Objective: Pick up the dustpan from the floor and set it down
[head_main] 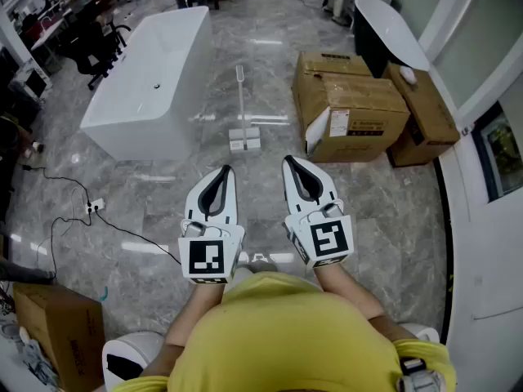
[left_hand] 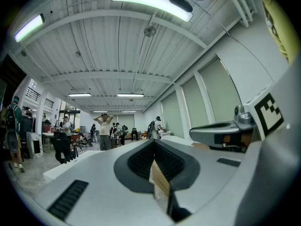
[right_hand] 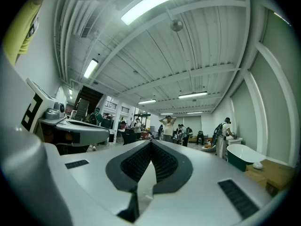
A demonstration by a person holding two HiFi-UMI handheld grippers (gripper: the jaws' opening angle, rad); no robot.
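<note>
Out ahead on the grey floor, the dustpan [head_main: 244, 140] stands between the bathtub [head_main: 151, 80] and the cardboard boxes [head_main: 351, 109]. We hold the left gripper [head_main: 225, 171] and right gripper [head_main: 288, 161] level, both fully closed and empty.

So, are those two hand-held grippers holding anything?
Nothing. The left hand-held gripper and the right hand-held gripper are shut and empty; the dustpan stands on the floor.
</note>
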